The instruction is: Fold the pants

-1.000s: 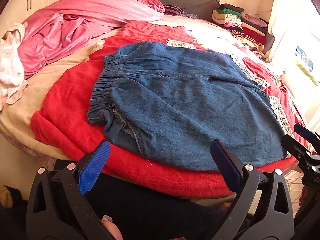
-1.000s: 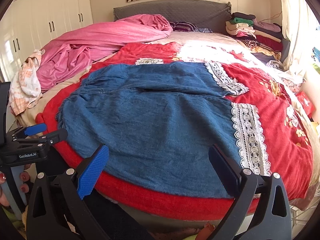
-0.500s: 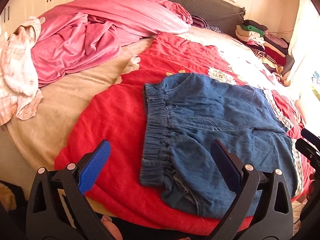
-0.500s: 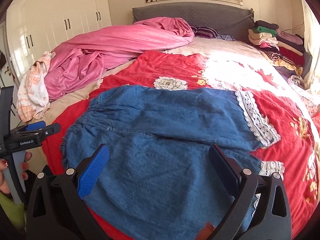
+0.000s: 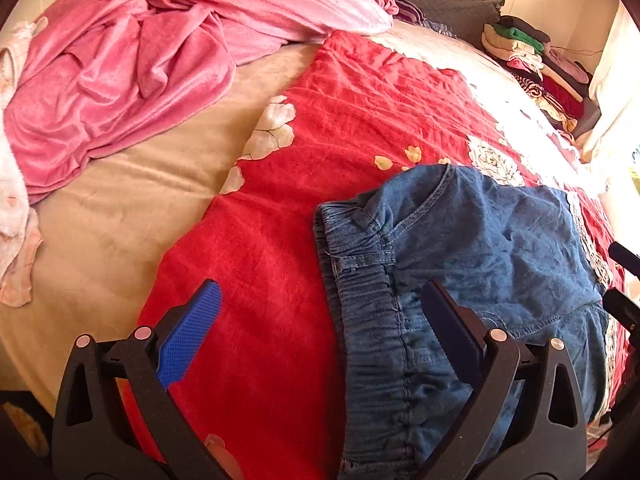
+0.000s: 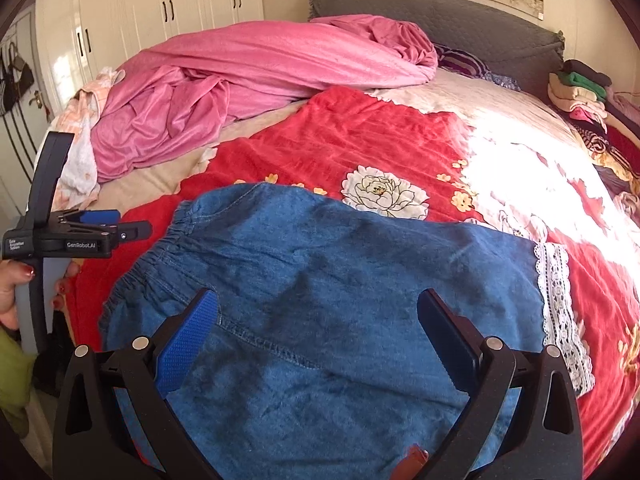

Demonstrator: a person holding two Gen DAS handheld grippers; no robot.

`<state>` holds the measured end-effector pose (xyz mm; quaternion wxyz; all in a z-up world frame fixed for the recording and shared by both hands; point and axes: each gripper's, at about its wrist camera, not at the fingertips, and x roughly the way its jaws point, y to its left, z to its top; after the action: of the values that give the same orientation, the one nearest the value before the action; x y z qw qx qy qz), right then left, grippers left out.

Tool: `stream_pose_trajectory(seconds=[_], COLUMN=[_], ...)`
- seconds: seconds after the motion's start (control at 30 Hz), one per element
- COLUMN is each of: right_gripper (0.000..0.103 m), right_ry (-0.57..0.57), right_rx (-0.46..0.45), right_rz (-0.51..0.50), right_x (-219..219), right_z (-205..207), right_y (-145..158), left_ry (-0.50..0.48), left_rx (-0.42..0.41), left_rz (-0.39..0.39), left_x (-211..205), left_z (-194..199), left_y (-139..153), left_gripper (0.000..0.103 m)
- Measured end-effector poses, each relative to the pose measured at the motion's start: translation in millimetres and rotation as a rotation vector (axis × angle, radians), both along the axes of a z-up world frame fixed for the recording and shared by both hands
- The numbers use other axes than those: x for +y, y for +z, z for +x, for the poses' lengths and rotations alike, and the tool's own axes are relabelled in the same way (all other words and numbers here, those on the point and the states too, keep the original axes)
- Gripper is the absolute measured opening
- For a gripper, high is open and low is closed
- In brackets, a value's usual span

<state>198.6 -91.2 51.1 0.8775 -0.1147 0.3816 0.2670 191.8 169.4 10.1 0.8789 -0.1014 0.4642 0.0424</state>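
Nearest in the left wrist view, the left hand-held gripper (image 5: 320, 320) hangs with its fingers spread wide apart, gripping nothing, above the elastic waistband (image 5: 360, 300) of the denim pants (image 5: 480, 248). In the right wrist view, the right hand-held gripper (image 6: 318, 324) is likewise spread wide with nothing between its fingers, over the middle of the pants, which lie flat on the red floral blanket (image 6: 360, 136) covering the bed. Only this view shows the white lace hem (image 6: 560, 312) at full length, and a hand (image 6: 12, 296) with red nails holding the left tool's grip at the left edge. The left view alone shows the waistband's gathers close up. Farther back a pink blanket (image 6: 240, 80) lies heaped, then the grey headboard (image 6: 480, 28); folded clothes (image 5: 532, 60) are stacked at the far right. Only the right view reaches the white wardrobe doors (image 6: 160, 8).
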Motion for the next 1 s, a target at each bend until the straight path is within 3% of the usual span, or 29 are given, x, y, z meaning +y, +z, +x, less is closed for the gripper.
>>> stream_pose_trajectory(seconds=[0.1, 0.17, 0.23, 0.43, 0.53, 0.67, 0.77, 0.97, 1.0], right_gripper=[0.099, 0.099, 0.099, 0.099, 0.099, 0.099, 0.099, 0.097, 0.091], right_ry=[0.033, 0.049, 0.061, 0.08, 0.112, 0.151, 0.197, 0.314, 0.327], right_rx=[-0.011, -0.023, -0.006, 0.033, 0.029, 0.041, 0.043, 0.07, 0.077], right_rz=[-0.053, -0.085, -0.087, -0.11, -0.132, -0.175, -0.226, -0.29, -0.298], right_x=[12, 17, 19, 30, 40, 55, 69, 100, 105], right_z=[15, 24, 35, 67, 81, 107, 122, 140, 141], right_y=[-4, -6, -10, -19, -22, -31, -39, -56, -58], left_ry=[-0.005, -0.019, -0.039, -0.109, -0.127, -0.126, -0.133, -0.141, -0.145], left_rx=[0.018, 0.031, 0.026, 0.022, 0.023, 0.0, -0.037, -0.145, -0.161], left_rz=[0.001, -0.011, -0.05, -0.176, -0.17, -0.189, -0.224, -0.18, -0.175], left_x=[10, 14, 17, 13, 5, 9, 12, 3, 2], left_z=[22, 35, 45, 68, 71, 68, 59, 34, 31], left_y=[-16, -24, -28, -38, -40, -36, -27, 3, 7], left_gripper=[0.094, 0.081, 0.08, 0.061, 0.045, 0.033, 0.028, 0.028, 0.028])
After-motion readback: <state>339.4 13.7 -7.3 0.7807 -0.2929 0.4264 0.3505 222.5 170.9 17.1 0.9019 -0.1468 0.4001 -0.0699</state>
